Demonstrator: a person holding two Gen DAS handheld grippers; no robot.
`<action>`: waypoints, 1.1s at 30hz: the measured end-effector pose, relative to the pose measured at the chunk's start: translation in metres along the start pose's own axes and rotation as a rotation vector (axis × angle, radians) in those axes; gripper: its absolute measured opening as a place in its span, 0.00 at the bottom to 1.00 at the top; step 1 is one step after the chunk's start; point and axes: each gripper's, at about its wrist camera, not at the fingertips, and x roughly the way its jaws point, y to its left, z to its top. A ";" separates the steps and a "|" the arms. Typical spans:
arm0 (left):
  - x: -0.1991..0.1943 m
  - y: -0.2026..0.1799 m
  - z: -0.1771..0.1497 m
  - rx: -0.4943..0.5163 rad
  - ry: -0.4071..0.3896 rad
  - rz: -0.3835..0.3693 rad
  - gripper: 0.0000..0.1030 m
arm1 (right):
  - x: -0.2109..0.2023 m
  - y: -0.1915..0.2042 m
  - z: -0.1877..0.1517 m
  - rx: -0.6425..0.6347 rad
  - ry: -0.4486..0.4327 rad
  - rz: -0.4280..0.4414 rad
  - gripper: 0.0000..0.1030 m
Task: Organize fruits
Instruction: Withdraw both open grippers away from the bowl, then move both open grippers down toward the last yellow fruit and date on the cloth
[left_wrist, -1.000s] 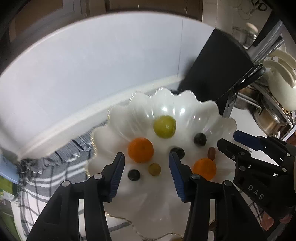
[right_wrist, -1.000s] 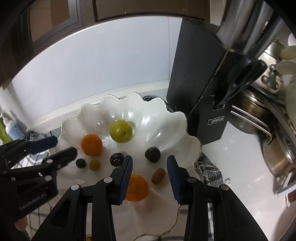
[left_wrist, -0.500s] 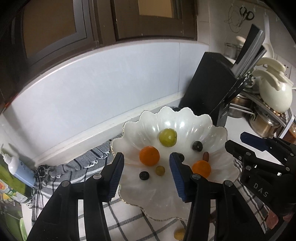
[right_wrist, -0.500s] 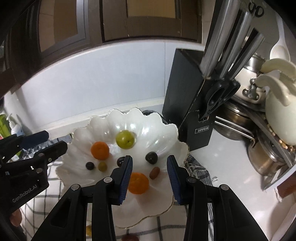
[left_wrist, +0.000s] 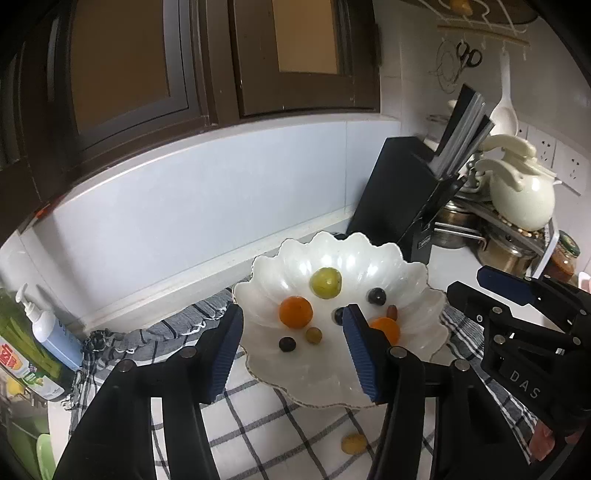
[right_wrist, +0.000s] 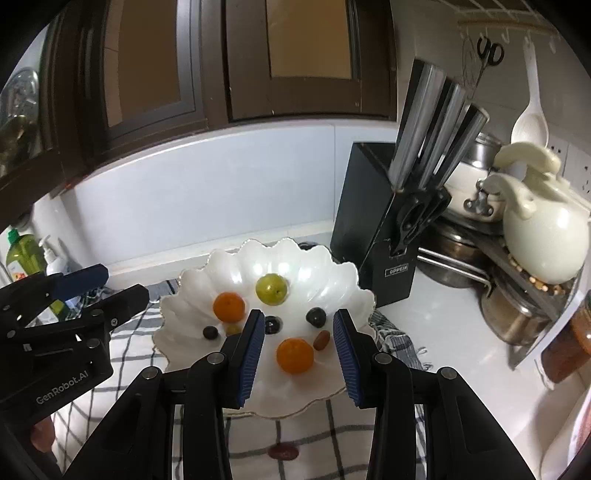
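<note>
A white scalloped bowl (left_wrist: 332, 382) (right_wrist: 295, 254) stands on a checked cloth (left_wrist: 280, 428). It holds a green plum (left_wrist: 325, 282) (right_wrist: 271, 289), two oranges (left_wrist: 295, 312) (right_wrist: 294, 355), dark grapes (left_wrist: 376, 295), a brown date (right_wrist: 322, 339) and a small olive fruit (left_wrist: 314, 335). A small yellow fruit (left_wrist: 352, 443) and a red-brown fruit (right_wrist: 283, 451) lie on the cloth in front of the bowl. My left gripper (left_wrist: 292, 312) hovers above the bowl's near left, its jaws opening with nothing between them. My right gripper (right_wrist: 299, 315) hangs open and empty over the near right.
A black knife block (right_wrist: 369, 229) stands right behind the bowl. A cream teapot (right_wrist: 543, 236) and steel pots (right_wrist: 517, 314) fill the right side. A soap dispenser (left_wrist: 48, 332) and a green bottle (left_wrist: 22, 354) stand at the left. Dark cabinets hang above the tiled wall.
Both grippers have drawn back and up from the bowl, which now looks smaller and farther. The left jaws have widened a little. The fruits in the bowl have not moved.
</note>
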 end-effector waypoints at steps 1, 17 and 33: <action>-0.003 0.000 0.000 0.000 -0.005 -0.001 0.54 | -0.004 0.001 -0.001 -0.002 -0.008 -0.002 0.39; -0.056 0.000 -0.024 0.006 -0.095 -0.015 0.65 | -0.053 0.008 -0.024 0.021 -0.056 0.002 0.46; -0.070 -0.011 -0.060 0.037 -0.087 -0.042 0.66 | -0.063 0.005 -0.061 0.013 -0.028 -0.015 0.49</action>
